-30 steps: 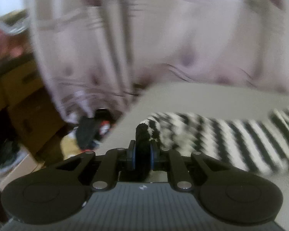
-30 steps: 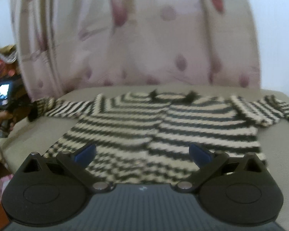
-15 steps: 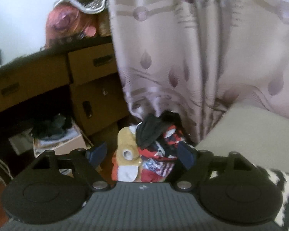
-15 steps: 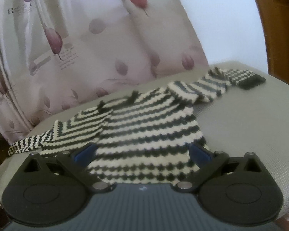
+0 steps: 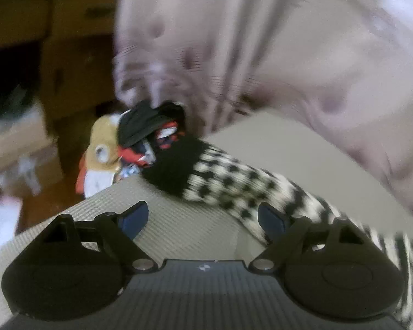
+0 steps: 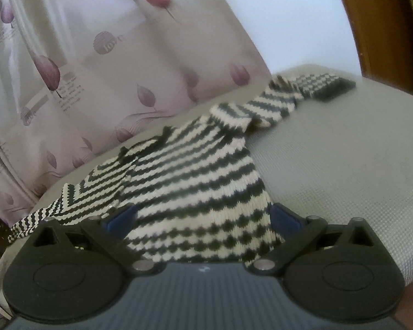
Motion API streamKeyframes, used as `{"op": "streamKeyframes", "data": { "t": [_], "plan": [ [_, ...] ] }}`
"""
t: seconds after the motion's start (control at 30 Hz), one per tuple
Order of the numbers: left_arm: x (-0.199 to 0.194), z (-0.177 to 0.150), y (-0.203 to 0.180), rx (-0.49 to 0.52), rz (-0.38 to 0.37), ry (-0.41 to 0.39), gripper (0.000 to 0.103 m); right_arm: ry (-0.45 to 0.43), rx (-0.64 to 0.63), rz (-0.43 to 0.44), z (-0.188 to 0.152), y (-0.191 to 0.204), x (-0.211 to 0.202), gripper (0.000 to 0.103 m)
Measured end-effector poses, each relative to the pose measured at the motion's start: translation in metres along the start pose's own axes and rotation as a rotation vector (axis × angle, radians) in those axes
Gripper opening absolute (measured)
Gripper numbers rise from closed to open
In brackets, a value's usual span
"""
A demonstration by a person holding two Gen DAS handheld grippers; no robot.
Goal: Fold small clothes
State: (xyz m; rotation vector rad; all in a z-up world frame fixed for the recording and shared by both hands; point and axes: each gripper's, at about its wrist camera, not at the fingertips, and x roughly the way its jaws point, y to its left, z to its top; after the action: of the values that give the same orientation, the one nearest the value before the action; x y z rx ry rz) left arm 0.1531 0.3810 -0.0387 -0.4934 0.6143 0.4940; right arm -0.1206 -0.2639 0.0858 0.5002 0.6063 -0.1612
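- Left wrist view: half a second ago the left gripper (image 5: 202, 217) faced the clothes pile (image 5: 135, 145) on the floor; now the striped sweater's sleeve (image 5: 234, 187) lies across its front, black cuff (image 5: 176, 165) at the grey cushion's (image 5: 179, 228) left edge. Jaws spread wide, holding nothing. The picture is blurred; no writing is legible. Bare cushion lies between the fingers.
- Right wrist view: the right gripper (image 6: 203, 217) sits closer to the striped sweater (image 6: 195, 192) than before, its hem between wide-open, empty jaws. The tulip curtain (image 6: 96, 55) carries print; "love" is faintly readable. The far sleeve reaches the cushion's back right corner; the cushion's right side is bare.
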Motion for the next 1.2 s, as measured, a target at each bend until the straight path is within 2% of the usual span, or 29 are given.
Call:
{"op": "streamKeyframes", "data": {
  "t": [0.07,0.13,0.17,0.2,0.23,0.27,0.33,0.4,0.5,0.57,0.63,0.67,0.7,0.77,0.83,0.9,0.97,1.0,1.07,1.13,1.2],
  "plan": [
    [0.002,0.004,0.009,-0.047,0.001,-0.028,0.085,-0.004,-0.01,-0.002,0.0,0.001,-0.001,0.103],
    [0.005,0.008,0.009,-0.043,0.003,-0.032,0.083,-0.003,-0.012,-0.005,0.0,0.002,-0.001,0.103],
    [0.008,0.009,0.007,-0.023,0.006,-0.038,0.07,0.0,-0.009,-0.006,0.0,0.002,0.0,0.103],
    [0.01,0.01,0.006,0.002,0.014,-0.043,0.038,0.005,-0.005,-0.006,-0.001,0.002,0.002,0.103],
    [0.016,0.013,0.004,0.019,0.022,-0.037,0.028,0.009,-0.005,-0.006,-0.001,0.003,0.003,0.103],
    [0.017,0.015,0.007,0.009,0.002,-0.036,0.022,0.011,-0.007,-0.006,-0.001,0.004,0.004,0.103],
    [0.01,0.017,0.013,-0.054,-0.023,-0.047,0.019,0.012,-0.013,-0.002,0.0,0.007,0.005,0.103],
    [-0.008,0.017,0.015,-0.073,-0.024,-0.09,0.019,0.009,-0.021,0.005,0.001,0.009,0.004,0.103],
    [-0.059,0.01,0.019,-0.064,-0.031,-0.172,0.019,-0.006,-0.029,0.013,0.004,0.009,0.001,0.103],
    [-0.089,-0.001,0.019,-0.051,0.01,-0.188,0.019,-0.013,-0.023,0.013,0.006,0.006,-0.001,0.103],
    [-0.102,-0.013,0.02,-0.039,0.06,-0.186,0.024,-0.02,-0.005,0.017,0.007,0.001,-0.001,0.103],
    [-0.102,-0.019,0.02,-0.017,0.097,-0.187,0.033,-0.019,0.006,0.02,0.007,-0.002,0.0,0.103],
    [-0.099,-0.023,0.019,0.01,0.134,-0.184,0.048,-0.016,0.019,0.023,0.007,-0.005,0.002,0.103],
    [-0.097,-0.032,0.02,0.032,0.202,-0.165,0.071,-0.011,0.047,0.031,0.006,-0.01,0.003,0.103],
    [-0.11,-0.04,0.023,0.006,0.225,-0.217,0.074,-0.015,0.065,0.04,0.006,-0.016,0.001,0.103],
    [-0.129,-0.045,0.016,0.014,0.23,-0.274,0.091,-0.032,0.061,0.033,0.008,-0.022,-0.003,0.103],
    [-0.147,-0.052,0.0,0.021,0.147,-0.303,0.094,-0.046,0.058,0.013,0.014,-0.03,-0.006,0.103],
    [-0.155,-0.057,-0.015,0.056,0.102,-0.309,0.095,-0.05,0.06,0.001,0.018,-0.036,-0.007,0.103],
    [-0.165,-0.066,-0.044,0.116,0.023,-0.295,0.098,-0.08,0.053,-0.019,0.03,-0.05,-0.006,0.103],
    [-0.172,-0.081,-0.073,0.16,-0.096,-0.272,0.1,-0.107,0.039,-0.059,0.044,-0.066,-0.002,0.103],
    [-0.174,-0.1,-0.1,0.235,-0.167,-0.252,0.102,-0.131,0.015,-0.094,0.058,-0.083,0.006,0.103]
  ]
}}
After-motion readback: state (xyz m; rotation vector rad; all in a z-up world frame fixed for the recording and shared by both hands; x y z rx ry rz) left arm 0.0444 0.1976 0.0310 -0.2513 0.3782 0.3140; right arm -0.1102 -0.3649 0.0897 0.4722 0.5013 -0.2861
